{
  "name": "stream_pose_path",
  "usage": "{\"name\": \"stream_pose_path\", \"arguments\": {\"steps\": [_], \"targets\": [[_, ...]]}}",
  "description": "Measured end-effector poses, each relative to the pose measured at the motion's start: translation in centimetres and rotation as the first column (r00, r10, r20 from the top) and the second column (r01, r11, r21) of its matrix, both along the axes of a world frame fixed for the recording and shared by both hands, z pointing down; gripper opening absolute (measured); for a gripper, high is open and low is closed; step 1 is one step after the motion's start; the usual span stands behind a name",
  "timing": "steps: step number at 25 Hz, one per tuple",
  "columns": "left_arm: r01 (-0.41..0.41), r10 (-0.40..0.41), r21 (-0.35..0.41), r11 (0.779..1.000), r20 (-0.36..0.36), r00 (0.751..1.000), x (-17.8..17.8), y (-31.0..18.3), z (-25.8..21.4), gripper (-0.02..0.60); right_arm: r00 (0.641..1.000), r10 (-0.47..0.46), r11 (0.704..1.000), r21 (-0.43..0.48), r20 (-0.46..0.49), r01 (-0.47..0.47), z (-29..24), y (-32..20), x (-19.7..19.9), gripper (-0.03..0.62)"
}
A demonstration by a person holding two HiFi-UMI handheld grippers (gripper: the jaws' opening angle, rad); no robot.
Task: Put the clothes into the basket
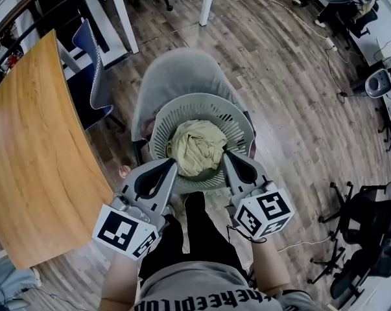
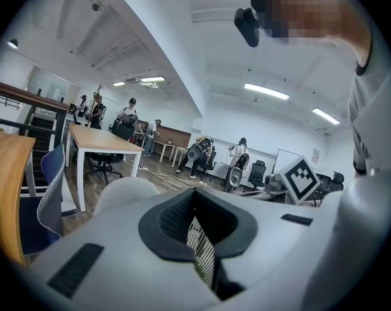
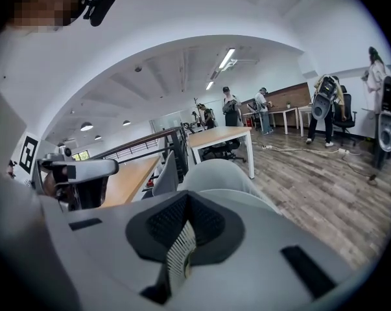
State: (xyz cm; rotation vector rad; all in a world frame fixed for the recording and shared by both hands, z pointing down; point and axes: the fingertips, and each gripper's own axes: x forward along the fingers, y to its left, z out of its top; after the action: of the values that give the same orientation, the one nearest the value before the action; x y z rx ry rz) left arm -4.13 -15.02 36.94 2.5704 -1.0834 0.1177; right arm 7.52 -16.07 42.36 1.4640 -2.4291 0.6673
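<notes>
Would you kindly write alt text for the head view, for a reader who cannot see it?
Seen from above, a person's left tool and right tool each clamp the rim of a round grey basket holding a bundled tan garment, over a grey chair. A wooden table stands at the left on wood flooring.

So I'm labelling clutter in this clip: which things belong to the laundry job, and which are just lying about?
Job in hand:
basket
yellowish garment inside it
left gripper and right gripper, each shut on the basket's rim

Just lying about:
grey chair under the basket
wooden table
blue chair
black office chairs
</notes>
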Motion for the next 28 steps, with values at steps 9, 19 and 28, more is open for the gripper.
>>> {"name": "stream_pose_path", "arguments": {"steps": [9, 19, 28], "targets": [[-0.062, 0.062, 0.043, 0.997, -0.01, 0.998, 1.4, 1.4, -1.9, 0.014, 0.999, 0.014, 0.998, 0.062, 0.043, -0.016, -3.8, 2.1, -0.2, 0.009], [-0.13, 0.133, 0.091, 0.987, -0.024, 0.991, 2.7, 3.1, -4.2, 0.014, 0.998, 0.032, 0.987, 0.153, 0.061, -0.041, -8.2, 4.9, -0.2, 0.009], [-0.193, 0.197, 0.14, 0.971, -0.018, 0.98, 3.6, 5.1, -5.9, 0.014, 0.997, 0.04, 0.971, 0.232, 0.059, -0.052, -11.4, 7.4, -1.0, 0.009]]}}
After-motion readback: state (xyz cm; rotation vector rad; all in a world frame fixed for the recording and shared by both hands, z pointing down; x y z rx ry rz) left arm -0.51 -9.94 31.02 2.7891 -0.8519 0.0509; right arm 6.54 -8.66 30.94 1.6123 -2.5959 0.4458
